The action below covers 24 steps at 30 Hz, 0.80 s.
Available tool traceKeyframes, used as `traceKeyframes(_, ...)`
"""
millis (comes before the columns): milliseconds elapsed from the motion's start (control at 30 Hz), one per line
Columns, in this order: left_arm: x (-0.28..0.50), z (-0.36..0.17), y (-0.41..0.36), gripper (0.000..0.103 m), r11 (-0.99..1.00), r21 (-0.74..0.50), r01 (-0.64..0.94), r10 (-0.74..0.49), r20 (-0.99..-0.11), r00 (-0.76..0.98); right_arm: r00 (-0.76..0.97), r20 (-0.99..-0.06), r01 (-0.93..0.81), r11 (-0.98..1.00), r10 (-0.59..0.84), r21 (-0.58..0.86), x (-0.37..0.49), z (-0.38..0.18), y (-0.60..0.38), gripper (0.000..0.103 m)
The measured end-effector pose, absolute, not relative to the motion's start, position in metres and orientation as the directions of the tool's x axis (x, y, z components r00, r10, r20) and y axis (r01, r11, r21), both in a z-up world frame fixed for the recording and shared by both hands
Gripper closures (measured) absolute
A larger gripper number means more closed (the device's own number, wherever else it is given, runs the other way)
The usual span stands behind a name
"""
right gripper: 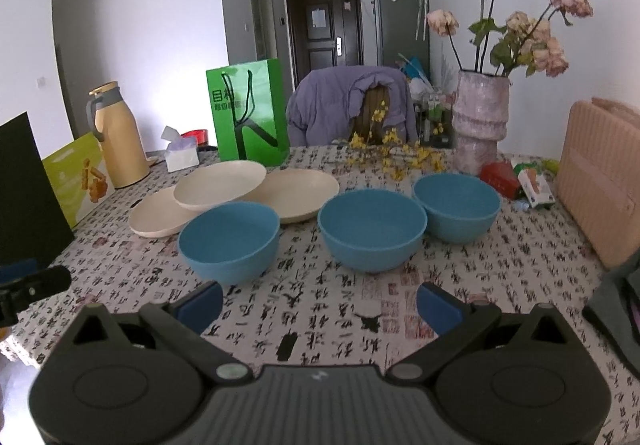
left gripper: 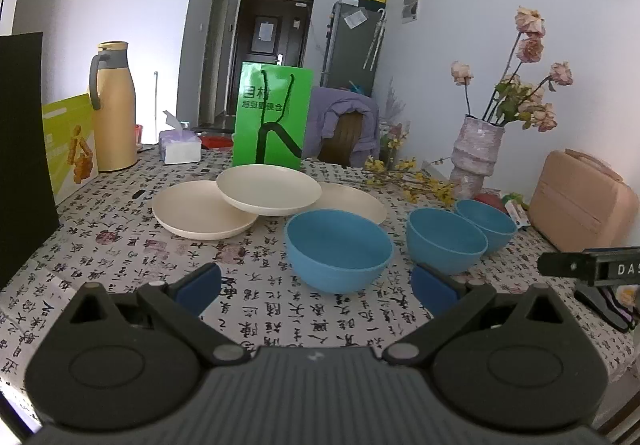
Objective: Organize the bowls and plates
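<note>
My left tongs (left gripper: 316, 287) are wide apart and hold nothing, and my right tongs (right gripper: 320, 303) are the same, wide and empty, both low over the near part of the table (right gripper: 320, 325). In front of them three blue bowls stand in a row that runs from left to right, all upright and not stacked: the left bowl (right gripper: 229, 241), the middle bowl (right gripper: 372, 229) and the right bowl (right gripper: 456, 207). The middle and right bowls seem to touch at the rim; the left one is apart from them. Behind the bowls there are three cream plates: the top plate (right gripper: 220, 185) lies tilted over the left plate (right gripper: 156, 219) and the right plate (right gripper: 302, 191), so they are only half piled. From my left tongs the left bowl (left gripper: 338, 249) is straight ahead and very near, a little to the right of centre. From my right tongs the gap between the left and middle bowls is straight ahead, and the middle bowl is slightly nearer to it. I judge the work is not yet begun, and the left hand is better placed for the left bowl. Further back stand a green bag (right gripper: 250, 113), a yellow flask (right gripper: 118, 133) and a vase (right gripper: 478, 121) with dry flowers, all well apart from the dishes.
</note>
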<state>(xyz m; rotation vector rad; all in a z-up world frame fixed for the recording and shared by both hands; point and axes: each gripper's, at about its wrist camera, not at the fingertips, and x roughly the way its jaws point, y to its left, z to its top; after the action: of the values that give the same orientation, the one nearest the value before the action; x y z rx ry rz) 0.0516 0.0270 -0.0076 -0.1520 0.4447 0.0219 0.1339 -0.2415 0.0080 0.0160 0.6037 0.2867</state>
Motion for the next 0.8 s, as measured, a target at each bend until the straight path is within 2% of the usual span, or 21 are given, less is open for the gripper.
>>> traceKeyframes(500,0.087,-0.015,0.051,0.0,0.981,-0.163,-0.107,0.021,-0.456,0.89,0.771,-0.568,-0.283,0.954,0.288,0.1,0.176,0.003,-0.224,0.0)
traceKeyframes(633,0.096,-0.014,0.063,0.0,0.971,-0.212,-0.109,-0.003,-0.471,0.882,0.783,-0.549,-0.293,0.952,0.291,0.088,0.187,0.005,-0.218,0.0)
traceKeyframes(800,0.103,-0.008,0.074,0.0,0.967,-0.204,-0.154,0.043,-0.464,0.885,0.803,-0.516,-0.309,0.948,0.3,0.071,0.199,0.009,-0.209,0.0)
